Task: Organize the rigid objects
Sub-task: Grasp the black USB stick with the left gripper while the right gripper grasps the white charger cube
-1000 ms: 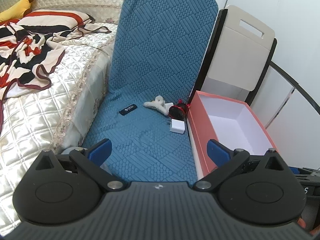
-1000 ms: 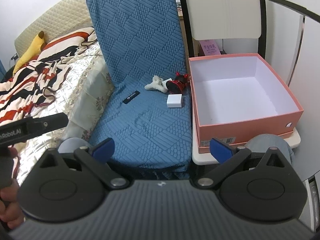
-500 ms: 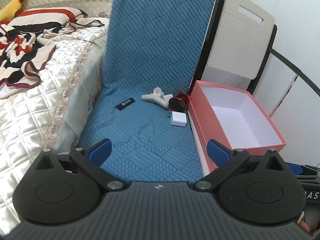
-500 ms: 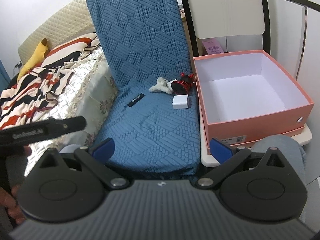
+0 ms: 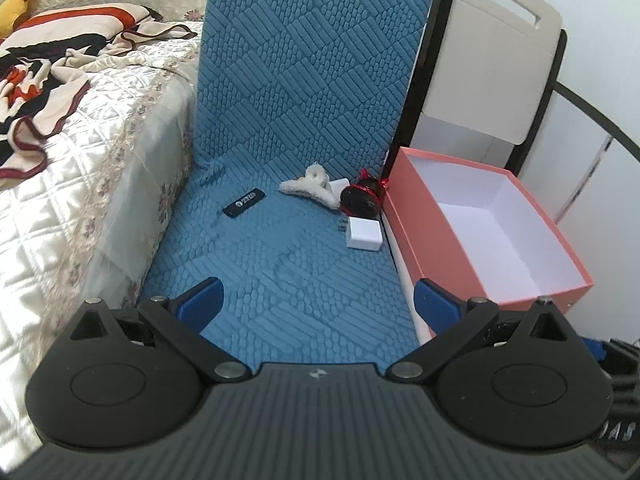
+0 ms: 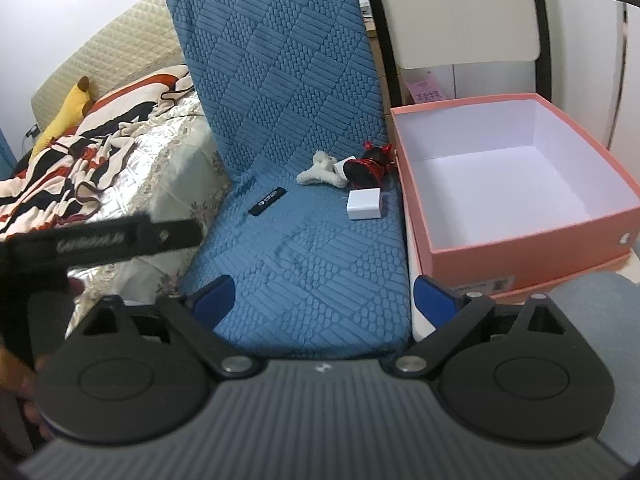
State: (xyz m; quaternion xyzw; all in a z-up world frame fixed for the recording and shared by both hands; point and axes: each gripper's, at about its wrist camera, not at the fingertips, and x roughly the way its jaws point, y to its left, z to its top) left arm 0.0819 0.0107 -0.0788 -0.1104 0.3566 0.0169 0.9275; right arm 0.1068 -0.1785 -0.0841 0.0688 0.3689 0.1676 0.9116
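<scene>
Blue cushion (image 5: 280, 240) ahead of both tongs: black stick (image 5: 244, 208), fluffy clip (image 5: 308, 190), white charger (image 5: 364, 234), possibly a black-red speaker (image 5: 362, 200), grouped beside the empty pink box (image 5: 404, 204) for loading. Left tongs (image 5: 316, 300) and right tongs (image 6: 322, 300): wide open, holding nothing.

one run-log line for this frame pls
left: open, empty | right: open, empty | box: empty | charger, stick, clip, black-red item: on mat

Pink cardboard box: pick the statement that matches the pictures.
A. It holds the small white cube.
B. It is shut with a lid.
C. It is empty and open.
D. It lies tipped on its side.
C: the pink cardboard box stands upright without a lid and shows only bare white walls and floor, while the small white cube lies outside it on the blue quilted cushion.
</scene>
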